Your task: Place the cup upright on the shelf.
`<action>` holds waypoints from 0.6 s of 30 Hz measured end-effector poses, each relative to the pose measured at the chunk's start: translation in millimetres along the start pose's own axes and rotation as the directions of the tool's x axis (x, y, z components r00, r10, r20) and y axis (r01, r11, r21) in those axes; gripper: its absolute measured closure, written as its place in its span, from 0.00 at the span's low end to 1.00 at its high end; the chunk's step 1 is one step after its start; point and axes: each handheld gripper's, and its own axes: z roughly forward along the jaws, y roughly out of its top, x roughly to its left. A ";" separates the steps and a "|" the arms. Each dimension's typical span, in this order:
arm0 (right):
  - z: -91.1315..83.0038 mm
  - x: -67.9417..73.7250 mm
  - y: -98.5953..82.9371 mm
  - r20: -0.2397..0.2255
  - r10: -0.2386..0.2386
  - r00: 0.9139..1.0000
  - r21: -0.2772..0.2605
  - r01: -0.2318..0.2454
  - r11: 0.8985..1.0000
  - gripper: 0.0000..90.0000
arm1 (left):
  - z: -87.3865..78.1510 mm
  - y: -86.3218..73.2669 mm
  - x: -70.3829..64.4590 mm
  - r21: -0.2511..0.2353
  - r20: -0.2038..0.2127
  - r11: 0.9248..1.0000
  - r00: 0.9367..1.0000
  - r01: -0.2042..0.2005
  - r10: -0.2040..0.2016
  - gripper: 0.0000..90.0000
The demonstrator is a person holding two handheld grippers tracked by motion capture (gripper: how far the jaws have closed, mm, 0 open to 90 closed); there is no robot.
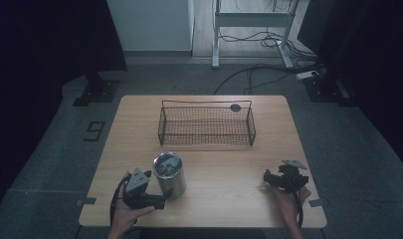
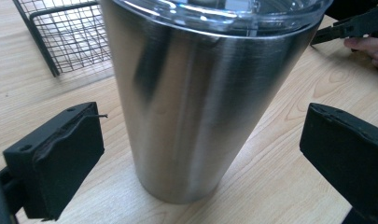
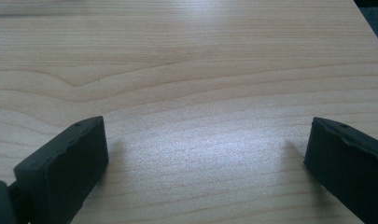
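Near edge of the wooden table: left gripper held low in the person's left hand, jaws spread wide, close against the left side of the steel tumbler. In the left gripper view the tumbler stands upright between the two pads, neither touching its wall; a clear lid caps it. The body tapers, narrow at the foot, wider at the top.

Same depth, far right: right gripper in the right hand, jaws apart, empty, well apart from the tumbler. Its own view shows bare wood grain between the pads.

Beyond the tumbler, mid-table: black wire basket, empty but for a small dark round thing at its back rim.

Risks, as I judge them: brushed steel is slick and the cone widens upward, so a low grip could let the tumbler slide down through the pads on lifting. One pad arriving first would push the narrow foot sideways and tip it. Whether the lid is pressed on tight cannot be told.
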 end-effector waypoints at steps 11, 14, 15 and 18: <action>0.0 0.0 0.0 -0.001 0.000 1.000 0.000 0.000 1.000 0.00 | 13.5 6.4 0.7 0.006 -0.018 1.000 1.000 -0.002 0.002 0.00; 0.0 0.0 0.0 -0.001 -0.001 1.000 -0.001 0.001 1.000 0.00 | 15.8 9.8 1.9 0.001 -0.012 1.000 1.000 -0.002 0.002 0.00; 0.0 0.0 0.0 -0.001 -0.001 1.000 -0.001 0.001 1.000 0.00 | 15.8 9.8 1.9 0.001 -0.012 1.000 1.000 -0.002 0.002 0.00; 0.0 0.0 0.0 -0.001 -0.001 1.000 0.000 0.001 1.000 0.00 | 19.4 12.9 3.0 0.000 -0.012 1.000 1.000 0.000 0.000 0.00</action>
